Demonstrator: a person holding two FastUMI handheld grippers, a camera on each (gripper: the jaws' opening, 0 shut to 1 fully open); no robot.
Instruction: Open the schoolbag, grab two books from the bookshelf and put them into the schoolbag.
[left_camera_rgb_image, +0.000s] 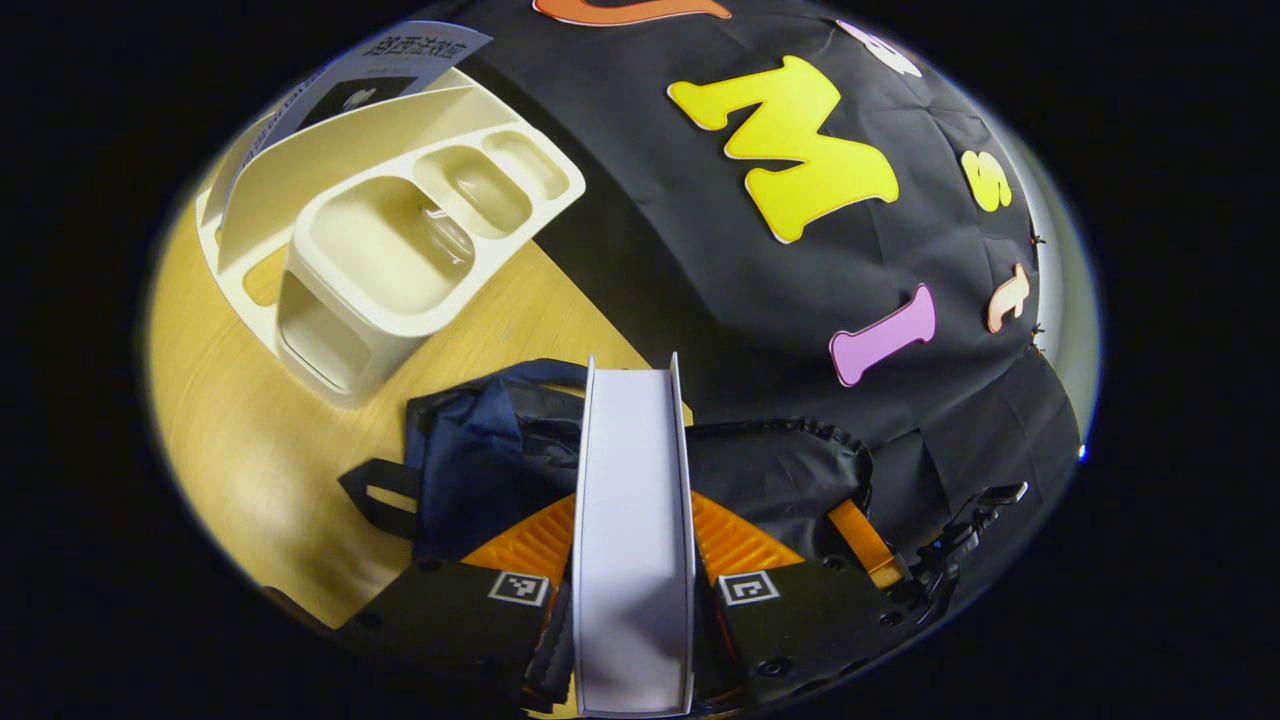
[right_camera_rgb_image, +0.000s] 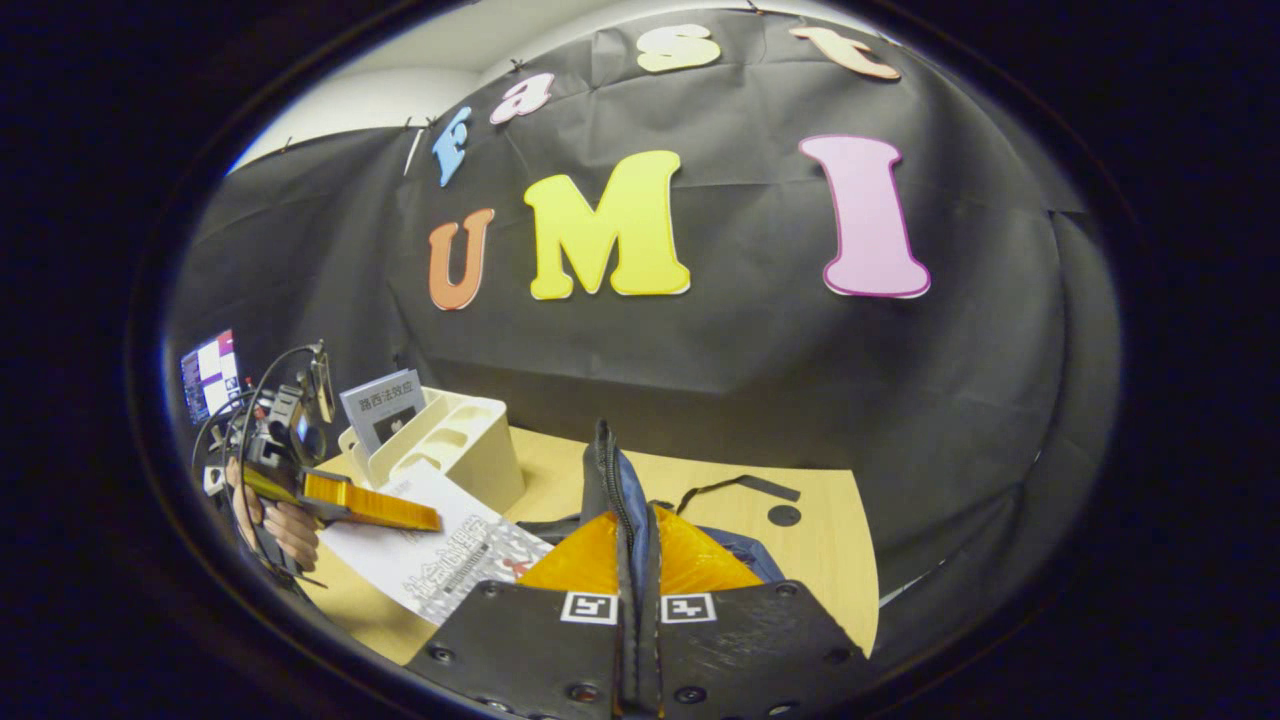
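Observation:
In the left gripper view my left gripper (left_camera_rgb_image: 632, 548) is shut on a white book (left_camera_rgb_image: 632, 500), held edge-on over the dark navy schoolbag (left_camera_rgb_image: 480, 470) lying on the wooden table (left_camera_rgb_image: 250, 450). The cream bookshelf (left_camera_rgb_image: 400, 230) stands beyond at the upper left, with one more book (left_camera_rgb_image: 390, 60) in its rear slot. In the right gripper view my right gripper (right_camera_rgb_image: 637, 548) is shut on an upright fold of the schoolbag's zipped edge (right_camera_rgb_image: 612, 480). A hand holds the left gripper (right_camera_rgb_image: 375, 508) at the far left with the white book (right_camera_rgb_image: 450, 560) flat and low over the table.
A black strap (right_camera_rgb_image: 740, 487) of the bag trails across the table (right_camera_rgb_image: 820, 570) toward a small dark round mark (right_camera_rgb_image: 783, 515). The bookshelf (right_camera_rgb_image: 460, 440) stands near the black cloth wall. A lit screen (right_camera_rgb_image: 210, 375) sits at the far left behind the hand.

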